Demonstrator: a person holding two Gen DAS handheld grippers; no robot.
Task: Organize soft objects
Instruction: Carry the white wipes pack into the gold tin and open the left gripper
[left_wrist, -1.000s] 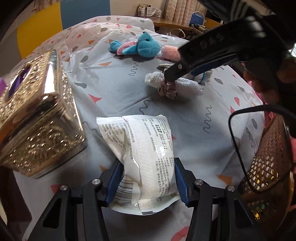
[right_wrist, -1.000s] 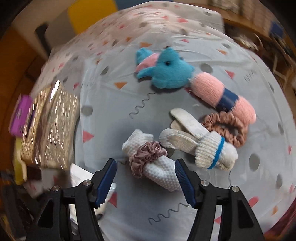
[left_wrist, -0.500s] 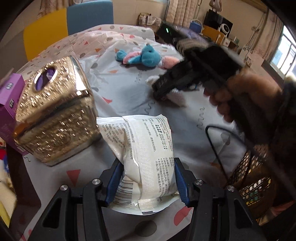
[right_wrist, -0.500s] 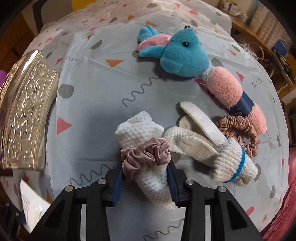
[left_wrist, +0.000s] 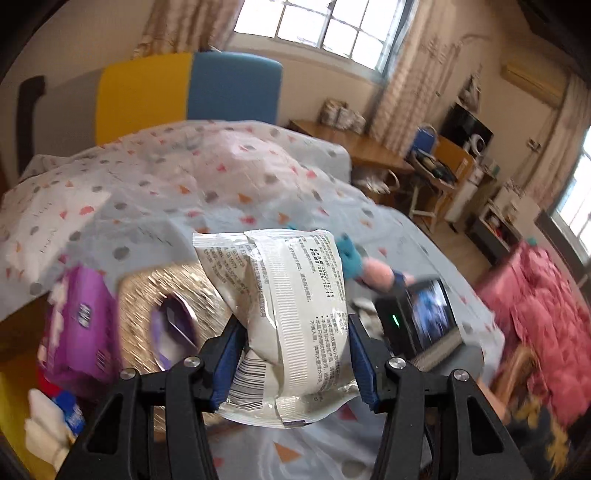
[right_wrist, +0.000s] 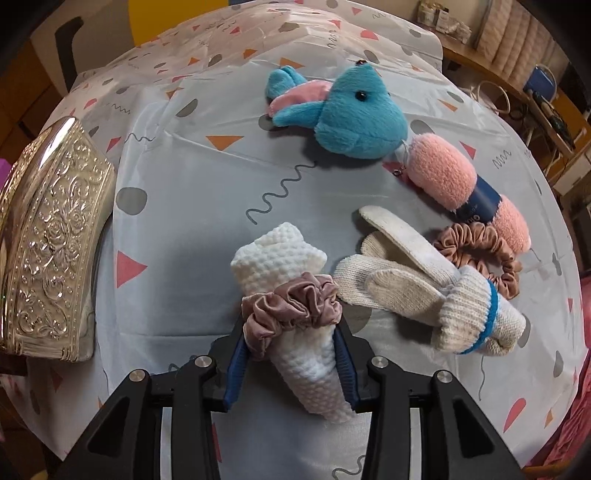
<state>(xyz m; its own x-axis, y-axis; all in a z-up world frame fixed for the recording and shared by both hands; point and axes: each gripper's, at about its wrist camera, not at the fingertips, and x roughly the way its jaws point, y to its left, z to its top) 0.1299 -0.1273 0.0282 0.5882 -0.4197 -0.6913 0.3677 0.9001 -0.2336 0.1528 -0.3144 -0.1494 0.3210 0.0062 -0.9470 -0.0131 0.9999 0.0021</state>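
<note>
— What are you gripping on the left?

— My left claw (left_wrist: 291, 363) is clamping a white plastic packet (left_wrist: 286, 321) by its lower half, up in the air above the gold embossed box (left_wrist: 173, 317). I'm pinching it low, I think, so the crinkly film stays upright and the puffy top is standing free. A purple carton (left_wrist: 79, 325) is sitting just beside the box.

— And the right?

— My right claw (right_wrist: 290, 363) is squeezing a rolled white waffle-weave cloth (right_wrist: 295, 314), with the fingers closing just under the mauve satin scrunchie (right_wrist: 291, 306) that is ringing it. The band is keeping the roll tight, so I'm likely gripping near it. I can't tell whether the roll is resting on the patterned tablecloth (right_wrist: 192, 192) or clear of it.

— What's to its right?

— A cream knitted glove (right_wrist: 417, 291) with a blue cuff stripe is lying just beside the roll, a brown scrunchie (right_wrist: 484, 254) is touching a fuzzy pink roller (right_wrist: 443, 173), and a blue plush toy (right_wrist: 351, 114) is lying farther back.
</note>
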